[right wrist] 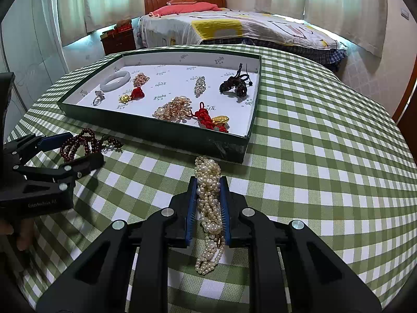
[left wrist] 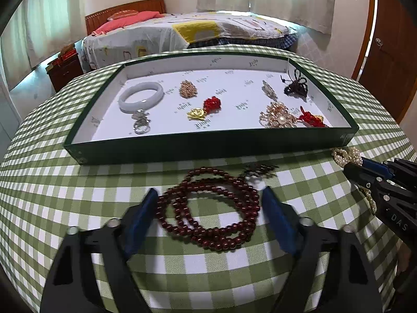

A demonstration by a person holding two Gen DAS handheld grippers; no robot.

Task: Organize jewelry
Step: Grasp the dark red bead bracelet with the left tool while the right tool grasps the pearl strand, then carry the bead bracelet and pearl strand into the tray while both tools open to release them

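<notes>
A dark red bead necklace lies coiled on the green checked tablecloth, in front of the green tray. My left gripper is open, its blue pads on either side of the coil. It also shows in the right wrist view beside the beads. My right gripper is shut on a bundled pearl necklace that rests on the cloth near the tray's front right corner. The pearls show at the right edge of the left wrist view.
The tray holds a white bangle, a ring, gold and crystal brooches, red knotted charms and a dark cord piece. A bed stands behind the table. A wooden door is at the right.
</notes>
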